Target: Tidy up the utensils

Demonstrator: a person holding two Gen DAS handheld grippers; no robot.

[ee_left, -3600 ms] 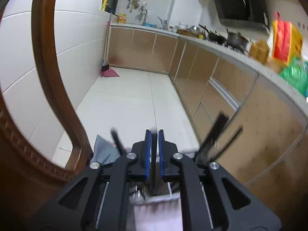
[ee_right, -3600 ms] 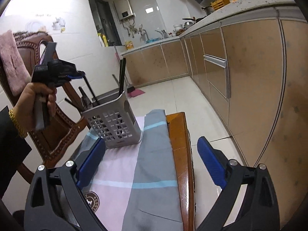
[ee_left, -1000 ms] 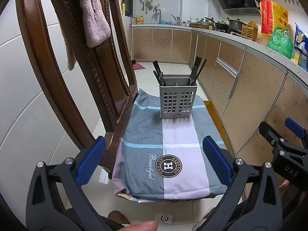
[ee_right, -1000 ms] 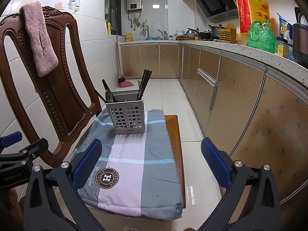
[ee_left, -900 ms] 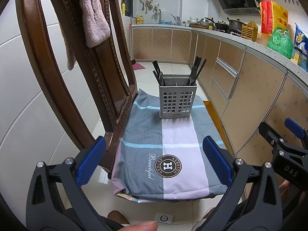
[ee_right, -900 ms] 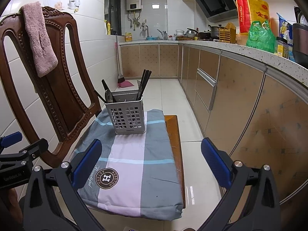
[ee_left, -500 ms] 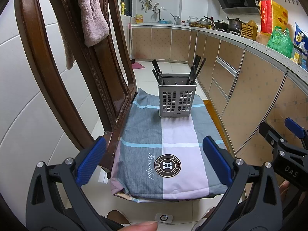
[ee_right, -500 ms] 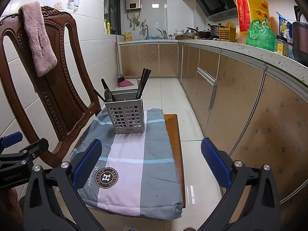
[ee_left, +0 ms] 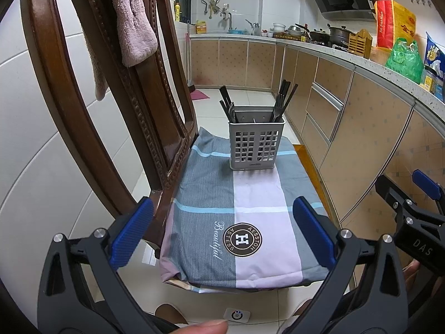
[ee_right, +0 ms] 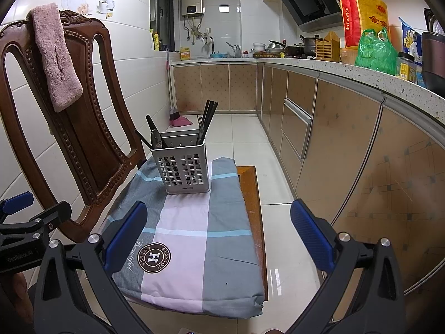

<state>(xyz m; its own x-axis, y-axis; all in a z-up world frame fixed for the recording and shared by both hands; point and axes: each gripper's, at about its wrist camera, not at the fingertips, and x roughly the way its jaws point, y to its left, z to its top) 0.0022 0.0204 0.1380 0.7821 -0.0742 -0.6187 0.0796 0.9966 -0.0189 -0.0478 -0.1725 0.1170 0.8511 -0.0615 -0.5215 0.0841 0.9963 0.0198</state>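
A grey plastic utensil basket (ee_left: 256, 146) (ee_right: 183, 168) stands upright at the far end of a cloth-covered chair seat (ee_left: 258, 208) (ee_right: 192, 233). Black-handled utensils (ee_left: 282, 103) (ee_right: 207, 122) stick up from its left and right sides. My left gripper (ee_left: 221, 232) hangs open over the near end of the seat, nothing between its blue pads. My right gripper (ee_right: 214, 232) is likewise open and empty, well short of the basket. Each gripper shows at the edge of the other's view.
The wooden chair back (ee_left: 111, 89) (ee_right: 80, 128) rises on the left with a pink towel (ee_left: 130, 25) draped over it. Kitchen cabinets (ee_left: 361, 128) and a cluttered counter (ee_right: 361, 64) run along the right. White floor tiles (ee_right: 244, 130) lie beyond. A fingertip (ee_left: 205, 327) shows at the bottom.
About 3.6 s ago the left gripper was shut close over the basket; it has since opened and pulled back. Over the last second both grippers barely moved.
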